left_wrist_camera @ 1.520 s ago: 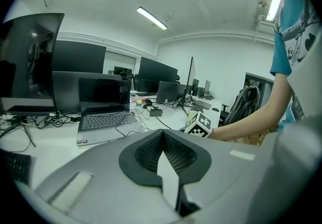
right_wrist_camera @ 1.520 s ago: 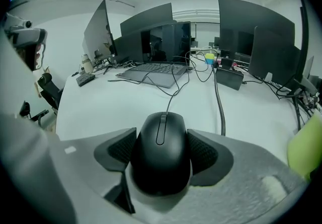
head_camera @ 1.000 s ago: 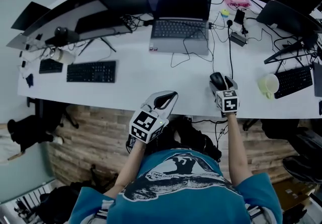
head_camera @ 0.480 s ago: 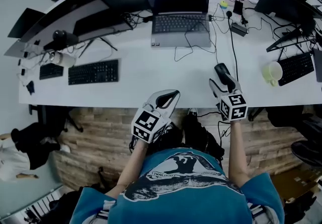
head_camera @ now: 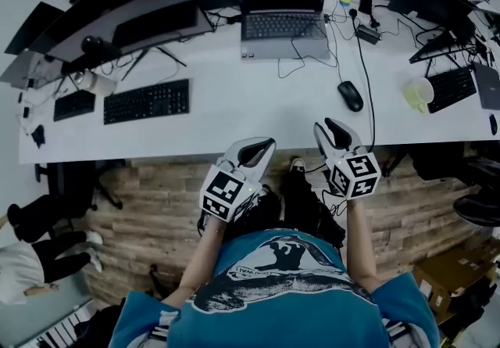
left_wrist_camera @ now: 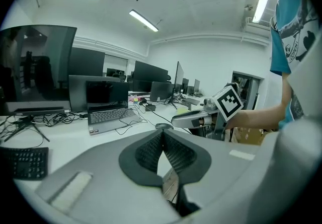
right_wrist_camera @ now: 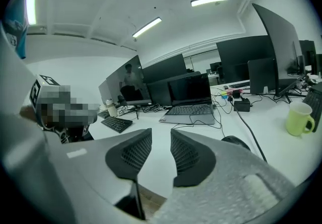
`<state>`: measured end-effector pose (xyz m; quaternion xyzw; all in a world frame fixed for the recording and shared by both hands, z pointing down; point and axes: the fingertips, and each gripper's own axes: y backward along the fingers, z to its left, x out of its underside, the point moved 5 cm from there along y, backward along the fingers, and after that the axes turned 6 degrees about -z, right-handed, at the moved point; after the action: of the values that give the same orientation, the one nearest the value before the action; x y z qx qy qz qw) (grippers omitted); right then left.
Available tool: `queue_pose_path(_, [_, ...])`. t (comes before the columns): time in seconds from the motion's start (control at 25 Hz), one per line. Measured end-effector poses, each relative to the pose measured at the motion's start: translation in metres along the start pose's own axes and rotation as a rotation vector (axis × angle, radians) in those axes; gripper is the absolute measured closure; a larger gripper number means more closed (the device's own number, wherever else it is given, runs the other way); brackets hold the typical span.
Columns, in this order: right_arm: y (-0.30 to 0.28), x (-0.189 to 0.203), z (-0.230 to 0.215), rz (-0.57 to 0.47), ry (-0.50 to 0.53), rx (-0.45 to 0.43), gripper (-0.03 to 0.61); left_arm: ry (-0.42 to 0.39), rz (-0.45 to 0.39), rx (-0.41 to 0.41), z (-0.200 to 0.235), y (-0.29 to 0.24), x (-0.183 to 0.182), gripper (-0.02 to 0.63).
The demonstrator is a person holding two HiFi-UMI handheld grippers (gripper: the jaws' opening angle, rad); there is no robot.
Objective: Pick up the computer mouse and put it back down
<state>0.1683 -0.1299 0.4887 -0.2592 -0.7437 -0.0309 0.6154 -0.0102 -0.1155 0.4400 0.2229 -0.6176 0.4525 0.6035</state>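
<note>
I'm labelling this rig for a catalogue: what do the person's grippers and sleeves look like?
Both the left gripper and right gripper are pale grey, with dark textured pads and a cube of black-and-white square markers. The right one's jaws have just been closing, nothing between them. The person wears a teal short-sleeved T-shirt with a printed graphic.

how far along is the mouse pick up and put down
Looks about done. The mouse lies on the desk, clear of both grippers. The right gripper, which was at the mouse a second ago, is now back at the desk edge. Its jaws have just been closing with nothing between them. The left gripper is shut and empty. Nothing is in hand, and no step looks left.
</note>
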Motion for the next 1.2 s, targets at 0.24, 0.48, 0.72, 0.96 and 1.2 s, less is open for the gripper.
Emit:
queue_pose_path(0.24, [0.017,0.014,0.052,-0.012,0.003,-0.006,0.484,-0.007,-0.023,0.019,-0.01,0.043,0.021,0.6])
queue_pose_path(0.48, [0.031,0.018,0.1,-0.033,0.007,-0.03,0.523,0.001,-0.031,0.014,-0.013,0.078,0.036,0.6])
queue_pose_path(0.72, [0.042,0.021,0.129,-0.047,0.035,-0.053,0.56,0.008,-0.063,0.009,-0.021,0.101,0.043,0.6])
queue_pose_path(0.96, [0.048,0.018,0.152,-0.063,0.074,-0.078,0.586,0.005,-0.082,0.004,-0.025,0.116,0.047,0.6])
queue_pose_path(1.2, [0.053,0.015,0.16,-0.074,0.099,-0.089,0.578,-0.003,-0.095,0.002,-0.029,0.121,0.046,0.6])
